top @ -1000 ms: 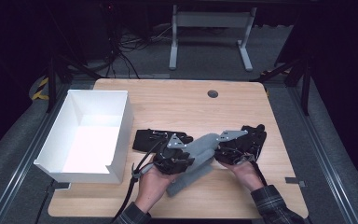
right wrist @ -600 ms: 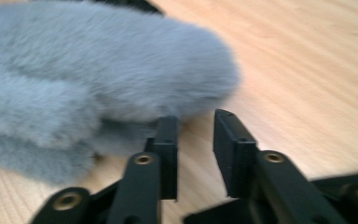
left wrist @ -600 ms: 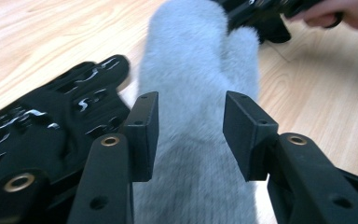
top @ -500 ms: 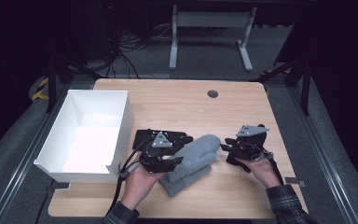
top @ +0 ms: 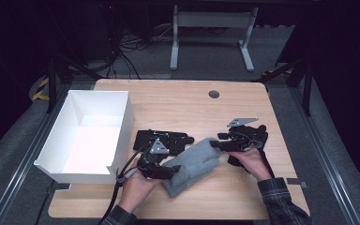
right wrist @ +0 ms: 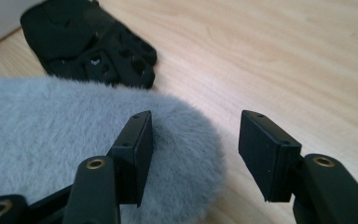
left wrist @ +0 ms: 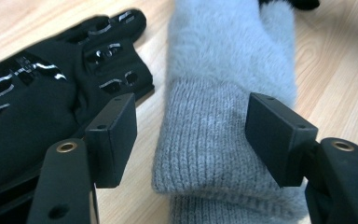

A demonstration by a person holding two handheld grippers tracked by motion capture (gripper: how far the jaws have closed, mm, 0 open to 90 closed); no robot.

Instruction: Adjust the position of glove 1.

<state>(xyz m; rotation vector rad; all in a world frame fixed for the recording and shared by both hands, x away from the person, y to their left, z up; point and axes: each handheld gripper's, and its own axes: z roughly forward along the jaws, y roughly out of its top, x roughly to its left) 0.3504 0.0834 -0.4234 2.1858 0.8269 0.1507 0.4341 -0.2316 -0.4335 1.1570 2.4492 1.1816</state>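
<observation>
One grey mitten (top: 191, 165) lies on the table (top: 178, 105), near its front edge. Two black gloves: one (top: 161, 139) just left of the mitten, one (top: 255, 136) under the right hand. One white box (top: 122, 126) at the left, nothing inside.

Left gripper (top: 161, 172): jaws just opening, spread around the mitten's knit cuff, pads clear. Right gripper (top: 218, 146): jaws just opening, spread at the furry tip, nothing pinched.

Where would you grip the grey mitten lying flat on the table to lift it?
Probably the ribbed knit cuff, coming from the person's side: it is folded thick at that end and sits between the left gripper's open jaws, clear of the black glove.
</observation>
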